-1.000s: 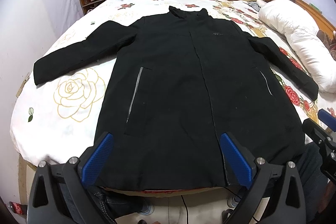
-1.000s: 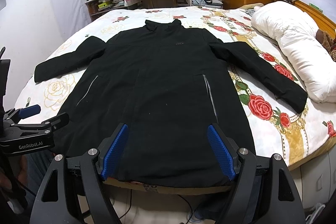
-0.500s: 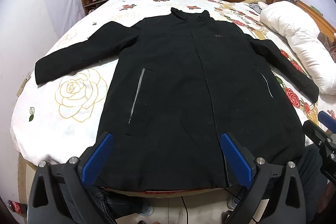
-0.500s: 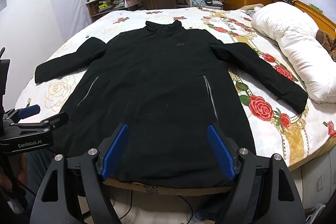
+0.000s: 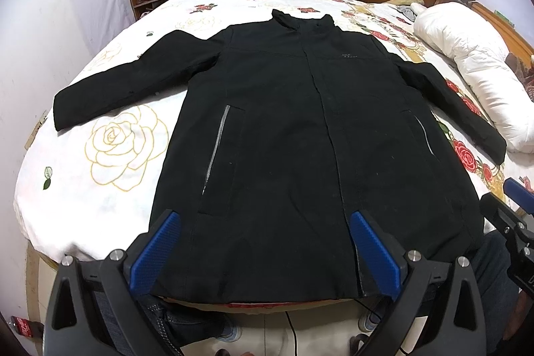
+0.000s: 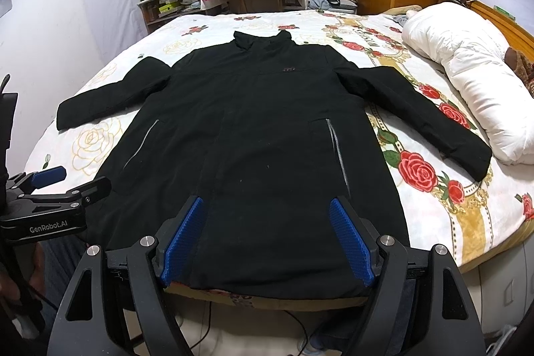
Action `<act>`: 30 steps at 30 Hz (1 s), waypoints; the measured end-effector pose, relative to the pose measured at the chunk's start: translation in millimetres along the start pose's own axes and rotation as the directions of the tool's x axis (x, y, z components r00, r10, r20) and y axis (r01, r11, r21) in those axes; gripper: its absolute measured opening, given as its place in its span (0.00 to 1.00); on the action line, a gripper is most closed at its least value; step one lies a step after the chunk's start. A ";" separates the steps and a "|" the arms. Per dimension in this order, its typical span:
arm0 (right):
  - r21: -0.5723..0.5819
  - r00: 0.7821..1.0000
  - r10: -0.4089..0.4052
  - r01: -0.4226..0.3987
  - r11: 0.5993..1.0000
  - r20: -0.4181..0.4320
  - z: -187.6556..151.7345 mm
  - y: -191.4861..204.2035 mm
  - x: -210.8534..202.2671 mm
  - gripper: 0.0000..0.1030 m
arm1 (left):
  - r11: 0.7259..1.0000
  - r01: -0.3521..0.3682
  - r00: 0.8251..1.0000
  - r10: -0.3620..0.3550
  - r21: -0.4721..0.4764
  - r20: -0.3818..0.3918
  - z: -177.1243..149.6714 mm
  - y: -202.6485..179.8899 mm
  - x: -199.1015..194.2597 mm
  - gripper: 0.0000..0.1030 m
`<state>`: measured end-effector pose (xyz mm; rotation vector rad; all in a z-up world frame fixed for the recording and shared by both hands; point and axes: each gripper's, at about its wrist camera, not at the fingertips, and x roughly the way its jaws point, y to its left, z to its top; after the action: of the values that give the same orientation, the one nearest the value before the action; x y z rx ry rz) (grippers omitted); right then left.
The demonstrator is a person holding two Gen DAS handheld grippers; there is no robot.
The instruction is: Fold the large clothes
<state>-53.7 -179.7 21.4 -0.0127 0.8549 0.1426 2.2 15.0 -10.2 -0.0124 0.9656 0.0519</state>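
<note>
We see an evenly lit room with soft, faint shadows and no glare. The coat [image 5: 300, 139] reads as nearly flat black, its folds lost. Around it both fisheye views bend outward, with dark corners; focus is sharp.

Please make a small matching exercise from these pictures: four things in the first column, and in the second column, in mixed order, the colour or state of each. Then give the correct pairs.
Column 1
1. coat
2. duvet
3. left hand-held gripper
4. pocket zippers

Column 2
A. white, rolled up near the headboard
B. grey, on the coat front
C. black, spread flat on the bed, sleeves out
D. open, above the coat hem

Pairs: 1-C, 2-A, 3-D, 4-B
</note>
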 end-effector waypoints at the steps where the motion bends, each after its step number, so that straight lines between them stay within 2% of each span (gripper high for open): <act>1: -0.001 1.000 0.001 -0.001 1.000 0.000 -0.1 -0.2 0.0 0.75 | 1.000 0.001 1.000 -0.001 0.000 -0.001 0.1 0.2 0.2 1.00; 23: 0.006 1.000 0.006 -0.006 1.000 0.000 0.2 -0.4 3.9 0.75 | 1.000 0.003 1.000 -0.004 -0.012 -0.008 -1.7 4.1 9.4 1.00; 30: 0.004 1.000 0.011 -0.011 1.000 -0.014 7.8 0.3 18.9 0.75 | 0.999 0.011 1.000 -0.012 -0.037 -0.019 3.0 12.4 21.5 1.00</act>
<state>-35.7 -176.6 12.3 -0.0051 0.8694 0.1517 16.3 28.3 -26.1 -0.0528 0.9839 0.0595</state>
